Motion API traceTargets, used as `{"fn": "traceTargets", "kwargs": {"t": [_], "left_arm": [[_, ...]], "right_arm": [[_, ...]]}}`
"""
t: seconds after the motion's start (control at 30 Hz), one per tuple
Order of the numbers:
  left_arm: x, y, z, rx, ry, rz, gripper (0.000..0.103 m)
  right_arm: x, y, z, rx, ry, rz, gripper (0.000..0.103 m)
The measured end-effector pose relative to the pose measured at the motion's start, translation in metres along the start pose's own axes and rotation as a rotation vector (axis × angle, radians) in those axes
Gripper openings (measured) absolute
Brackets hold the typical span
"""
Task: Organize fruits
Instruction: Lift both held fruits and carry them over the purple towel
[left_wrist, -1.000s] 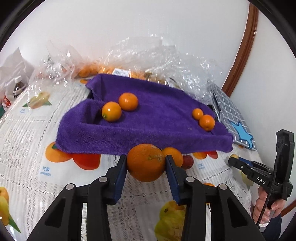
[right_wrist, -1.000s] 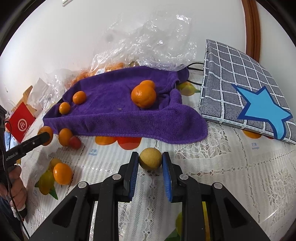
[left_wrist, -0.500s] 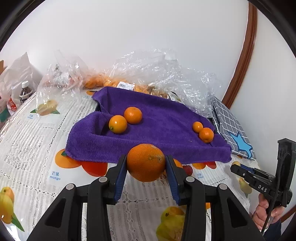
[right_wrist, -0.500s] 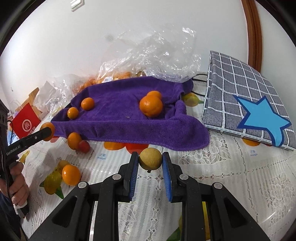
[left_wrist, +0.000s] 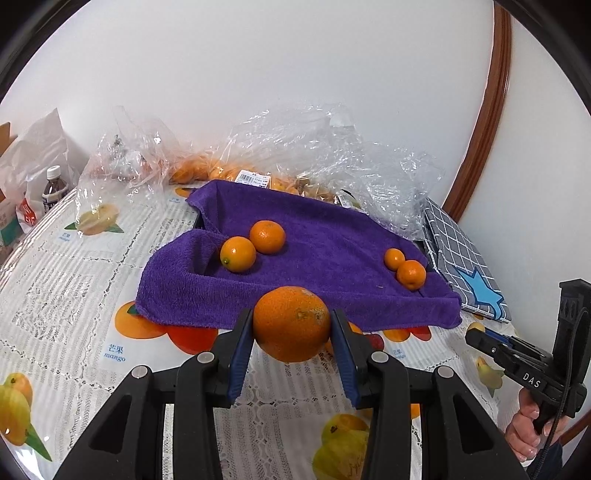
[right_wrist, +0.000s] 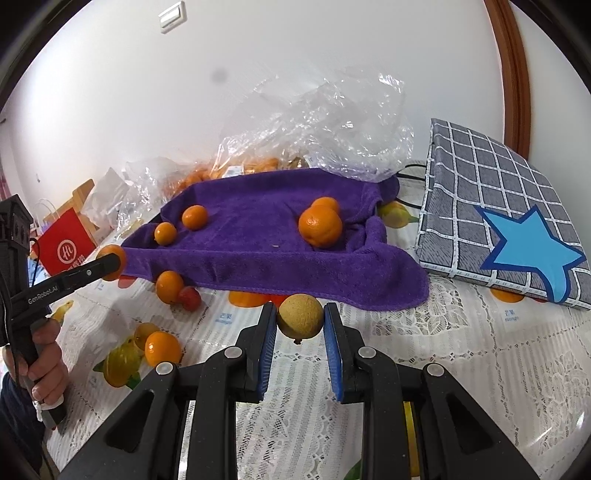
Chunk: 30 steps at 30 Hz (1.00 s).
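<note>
My left gripper (left_wrist: 291, 325) is shut on a large orange (left_wrist: 291, 322), held above the table in front of the purple towel (left_wrist: 325, 236). My right gripper (right_wrist: 300, 320) is shut on a small yellow-brown fruit (right_wrist: 300, 319), held above the table before the towel's (right_wrist: 258, 229) near edge. On the towel lie two oranges at its left (left_wrist: 238, 254) (left_wrist: 267, 236) and two small ones at its right (left_wrist: 394, 258) (left_wrist: 411, 274). Loose on the table are an orange (right_wrist: 169, 286), a red fruit (right_wrist: 190, 298) and another orange (right_wrist: 161, 348).
Crumpled clear plastic bags (left_wrist: 332, 155) with more oranges lie behind the towel against the wall. A grey checked pad with a blue star (right_wrist: 502, 221) lies at the right. A bottle (left_wrist: 53, 188) and paper bags (right_wrist: 64, 245) stand at the far left.
Both grippers have risen and drawn back from the table with their fruit still held. The towel and the fruit on it have not moved.
</note>
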<state>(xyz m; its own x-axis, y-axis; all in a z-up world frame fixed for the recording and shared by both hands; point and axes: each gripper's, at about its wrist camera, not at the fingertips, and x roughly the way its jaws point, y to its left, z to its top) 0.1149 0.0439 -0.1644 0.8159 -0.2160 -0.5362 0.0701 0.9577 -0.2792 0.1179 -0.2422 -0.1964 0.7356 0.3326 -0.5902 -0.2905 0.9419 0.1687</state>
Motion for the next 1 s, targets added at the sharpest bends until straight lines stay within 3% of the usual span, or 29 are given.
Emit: {"fn": "traceTargets", "kwargs": {"t": [0.43, 0.73, 1.0], "left_arm": [[-0.007, 0.006, 0.004, -0.036, -0.034, -0.005, 0.039], [-0.017, 0.022, 0.009, -0.111, -0.071, 0.010, 0.039], [-0.016, 0.035, 0.011, -0.163, -0.072, 0.052, 0.039]], "right_arm": [[-0.008, -0.004, 0.002, 0.043, -0.039, 0.050, 0.026], [0.008, 0.000, 0.037, 0.054, -0.054, 0.113, 0.026], [0.061, 0.007, 0.073, 0.054, 0.050, 0.113, 0.026]]}}
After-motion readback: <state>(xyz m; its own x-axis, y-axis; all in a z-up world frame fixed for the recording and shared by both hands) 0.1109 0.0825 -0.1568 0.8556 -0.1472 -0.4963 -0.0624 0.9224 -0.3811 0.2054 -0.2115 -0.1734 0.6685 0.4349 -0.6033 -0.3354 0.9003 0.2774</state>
